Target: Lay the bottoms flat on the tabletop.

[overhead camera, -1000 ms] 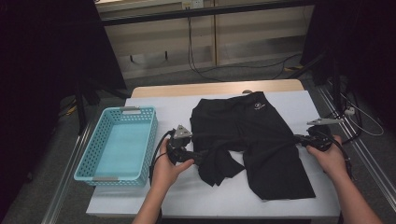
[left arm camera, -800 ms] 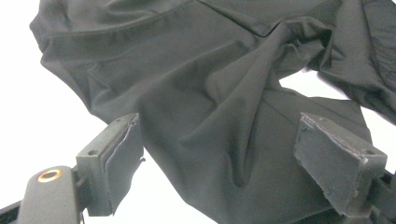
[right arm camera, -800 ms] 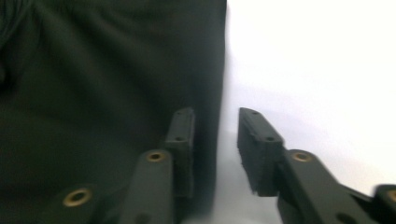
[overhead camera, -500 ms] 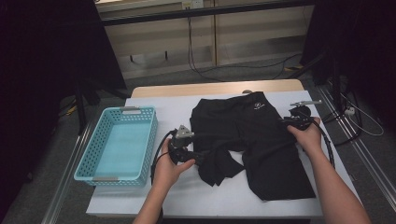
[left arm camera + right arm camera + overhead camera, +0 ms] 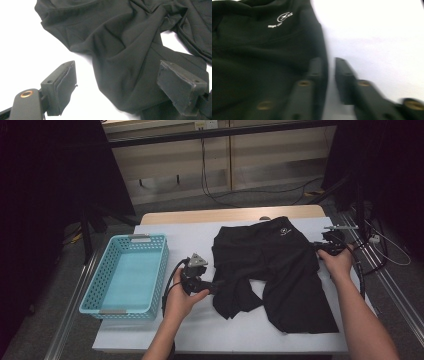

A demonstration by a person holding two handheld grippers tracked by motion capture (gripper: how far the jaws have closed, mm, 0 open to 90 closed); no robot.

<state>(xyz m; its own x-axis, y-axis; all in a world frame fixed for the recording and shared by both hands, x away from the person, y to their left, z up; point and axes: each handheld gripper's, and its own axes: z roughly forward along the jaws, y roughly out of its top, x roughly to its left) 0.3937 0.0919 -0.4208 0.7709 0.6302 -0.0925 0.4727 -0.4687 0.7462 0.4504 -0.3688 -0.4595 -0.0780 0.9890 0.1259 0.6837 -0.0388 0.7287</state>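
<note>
White table [image 5: 280, 332], black shorts [image 5: 280, 265] spread flat, blue basket [image 5: 102, 292] beside

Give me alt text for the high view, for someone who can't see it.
Black shorts lie spread on a white table, with a person's hands at either side: the left gripper open at one rumpled leg, the right gripper at the far side edge. A turquoise basket sits left.

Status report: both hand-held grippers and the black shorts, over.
Left hand-held gripper open over crumpled shorts. Right hand-held gripper opening at shorts' edge, nothing gripped. Nothing in the way.
</note>
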